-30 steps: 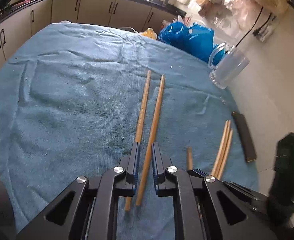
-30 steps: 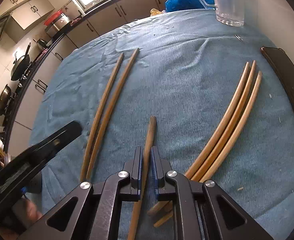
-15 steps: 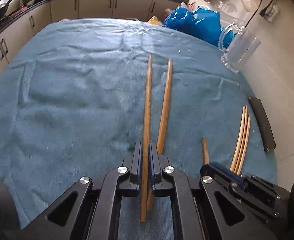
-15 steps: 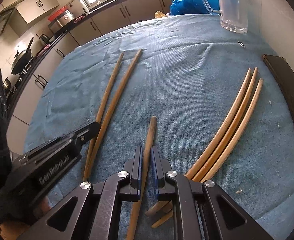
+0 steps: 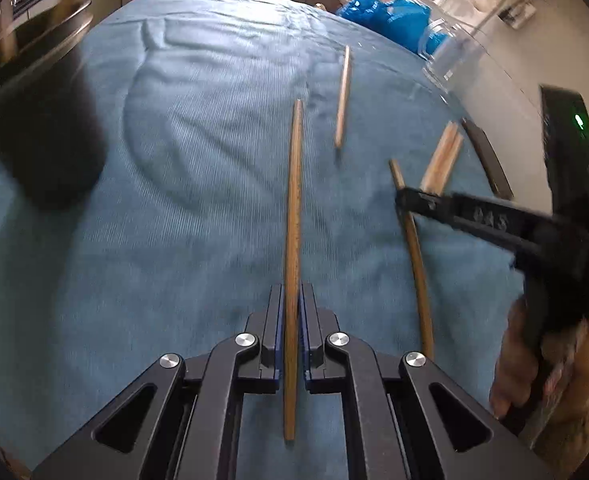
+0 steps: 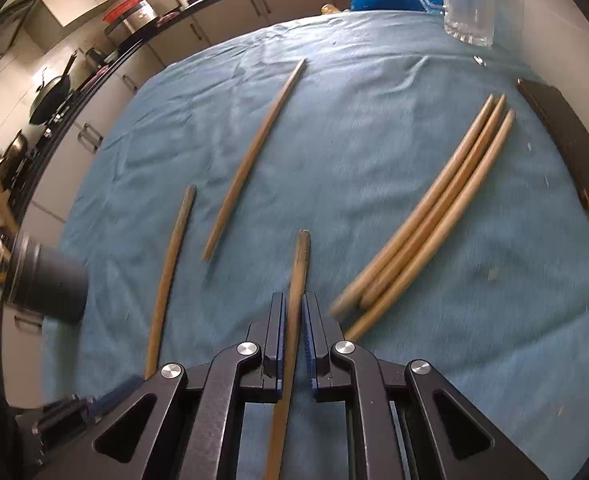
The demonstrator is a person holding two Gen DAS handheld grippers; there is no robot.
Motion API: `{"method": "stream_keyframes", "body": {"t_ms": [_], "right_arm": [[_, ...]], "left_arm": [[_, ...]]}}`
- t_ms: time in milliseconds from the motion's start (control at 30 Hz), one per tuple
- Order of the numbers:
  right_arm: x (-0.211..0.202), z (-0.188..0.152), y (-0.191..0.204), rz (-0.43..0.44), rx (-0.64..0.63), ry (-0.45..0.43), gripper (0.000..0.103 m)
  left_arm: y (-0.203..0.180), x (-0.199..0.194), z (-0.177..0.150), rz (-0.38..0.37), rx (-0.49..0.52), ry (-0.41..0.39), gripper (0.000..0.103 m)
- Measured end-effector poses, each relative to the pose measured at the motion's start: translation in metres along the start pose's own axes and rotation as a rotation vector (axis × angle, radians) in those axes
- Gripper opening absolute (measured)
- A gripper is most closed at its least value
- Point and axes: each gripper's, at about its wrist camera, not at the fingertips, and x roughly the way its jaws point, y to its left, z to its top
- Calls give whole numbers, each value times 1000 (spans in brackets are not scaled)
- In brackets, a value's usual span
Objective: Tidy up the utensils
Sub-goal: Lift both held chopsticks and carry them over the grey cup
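My left gripper (image 5: 291, 296) is shut on a long wooden chopstick (image 5: 293, 200) that juts forward over the blue cloth. A second chopstick (image 5: 343, 96) lies loose on the cloth further back. My right gripper (image 6: 293, 304) is shut on another chopstick (image 6: 300, 264); in the left wrist view the right gripper (image 5: 404, 200) sits at the right with that stick (image 5: 416, 256) in its jaws. Three chopsticks (image 6: 434, 216) lie bundled to its right. In the right wrist view the left-held chopstick (image 6: 170, 276) is at the left, beside the loose one (image 6: 258, 152).
A dark cylindrical cup (image 6: 50, 280) stands at the cloth's left edge, blurred in the left wrist view (image 5: 42, 136). A glass mug (image 6: 470, 0) and blue bags are at the back right. A dark flat case (image 6: 566, 144) lies along the right edge. Kitchen cabinets ring the table.
My left gripper shut on one chopstick of the pair and carried it left, away from its partner; the dark cup came into view. The right gripper kept its chopstick and shifted slightly.
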Motion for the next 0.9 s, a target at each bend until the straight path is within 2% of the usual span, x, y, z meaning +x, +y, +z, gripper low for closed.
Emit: {"method": "stream_keyframes", "body": {"t_ms": [67, 233, 367, 500, 567, 633, 767, 900], "right_arm": [[-6, -14, 3, 5, -18, 8, 9], [-21, -47, -1, 39, -35, 27, 10], [-29, -62, -4, 46, -57, 9, 11], [-32, -67, -2, 29, -83, -4, 12], [-32, -67, 0, 18, -94, 2, 12], [-30, -65, 2, 12, -95, 11, 12], [-25, -56, 2, 6, -95, 50, 12], [-18, -40, 4, -11, -96, 101, 12]], "left_arm": [[3, -10, -16, -9, 14, 7, 7], [4, -27, -32, -38, 40, 44, 7], [2, -48, -31, -32, 75, -15, 7], [-7, -43, -11, -11, 90, -32, 8], [-9, -32, 4, 28, 108, -34, 13], [-10, -19, 19, 52, 111, -25, 13], [-18, 3, 45, 114, 157, -9, 13], [-22, 23, 61, 147, 161, 22, 13]]}}
